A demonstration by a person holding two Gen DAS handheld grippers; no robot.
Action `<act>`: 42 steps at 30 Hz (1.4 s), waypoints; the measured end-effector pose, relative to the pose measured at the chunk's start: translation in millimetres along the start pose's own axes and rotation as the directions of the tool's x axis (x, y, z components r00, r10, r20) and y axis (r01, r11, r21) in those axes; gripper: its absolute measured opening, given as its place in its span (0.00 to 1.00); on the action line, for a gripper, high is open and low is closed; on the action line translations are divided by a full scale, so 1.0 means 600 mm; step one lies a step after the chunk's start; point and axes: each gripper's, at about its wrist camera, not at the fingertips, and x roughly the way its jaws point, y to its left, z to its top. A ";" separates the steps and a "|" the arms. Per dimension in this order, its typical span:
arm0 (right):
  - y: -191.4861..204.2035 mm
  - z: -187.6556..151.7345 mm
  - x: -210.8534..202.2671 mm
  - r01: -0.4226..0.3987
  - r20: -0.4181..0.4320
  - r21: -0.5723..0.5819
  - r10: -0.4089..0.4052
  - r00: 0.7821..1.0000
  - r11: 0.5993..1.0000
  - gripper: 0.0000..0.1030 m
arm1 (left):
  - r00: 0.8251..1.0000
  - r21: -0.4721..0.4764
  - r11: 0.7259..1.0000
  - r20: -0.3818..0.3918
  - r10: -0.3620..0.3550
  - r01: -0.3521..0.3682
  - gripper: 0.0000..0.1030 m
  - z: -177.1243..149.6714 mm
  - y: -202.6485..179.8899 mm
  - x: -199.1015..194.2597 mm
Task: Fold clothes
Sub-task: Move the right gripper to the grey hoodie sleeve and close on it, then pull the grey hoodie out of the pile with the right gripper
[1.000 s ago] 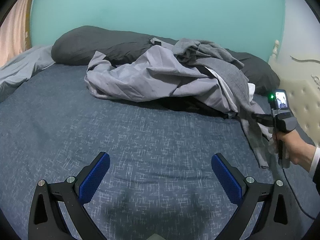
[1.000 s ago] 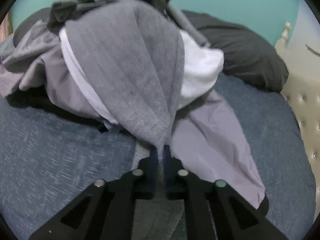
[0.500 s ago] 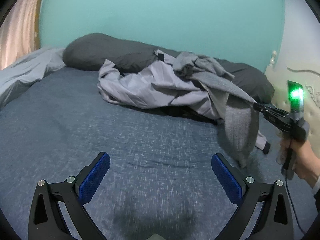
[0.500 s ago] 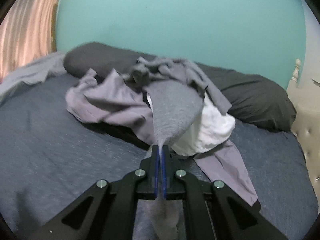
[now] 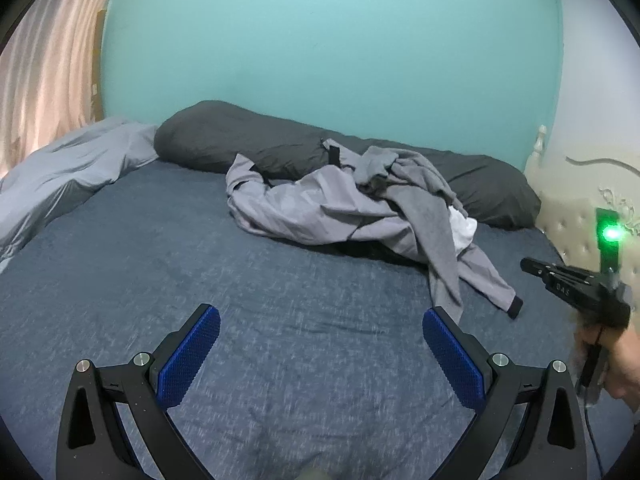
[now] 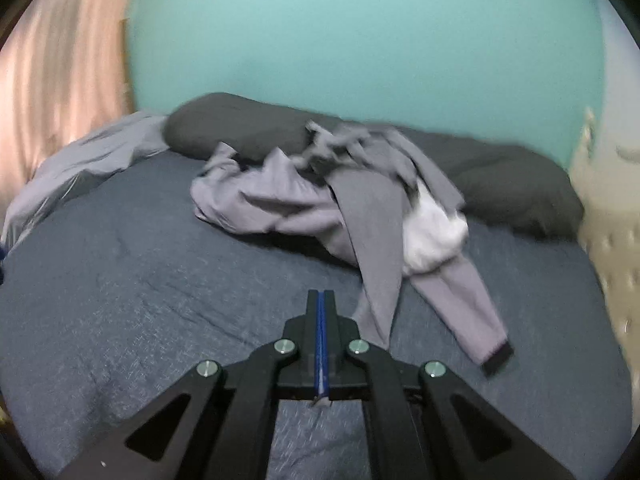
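- Our left gripper [image 5: 320, 344] stands wide open over bare blue bedspread [image 5: 280, 280], nothing between its jaws.
- Our right gripper [image 6: 320, 312] has its jaws pressed together; no cloth shows between the pads.
- Ahead and right of both jaws, a grey knit garment [image 5: 436, 232] trails off the clothes pile [image 5: 320, 204] toward us: soft, light and limp, we judge. Its near hem looks the easiest hold.
- The left view alone shows the hand [image 5: 616, 364] holding the right gripper; the right view is blurred.
- Farthest, dark pillows [image 5: 240, 144] back the pile.

Right gripper [image 6: 321, 308] closed and empty above blue bedspread [image 6: 160, 300]; grey clothes pile [image 6: 320, 200] beyond
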 end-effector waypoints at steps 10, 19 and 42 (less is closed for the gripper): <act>-0.087 -0.033 0.133 0.058 -0.156 0.132 -0.037 0.987 0.990 0.53 | 0.999 -0.014 1.000 -0.053 0.013 -0.014 1.00 -0.027 0.026 0.082; -0.134 -0.023 0.273 0.039 -0.157 0.132 -0.018 0.987 0.991 0.62 | 0.996 -0.016 1.000 -0.093 -0.007 0.006 1.00 -0.045 0.012 0.213; -0.162 0.005 0.431 0.050 -0.114 0.101 -0.039 0.993 0.994 0.05 | 0.991 0.012 1.000 -0.131 -0.006 0.008 1.00 -0.079 0.021 0.313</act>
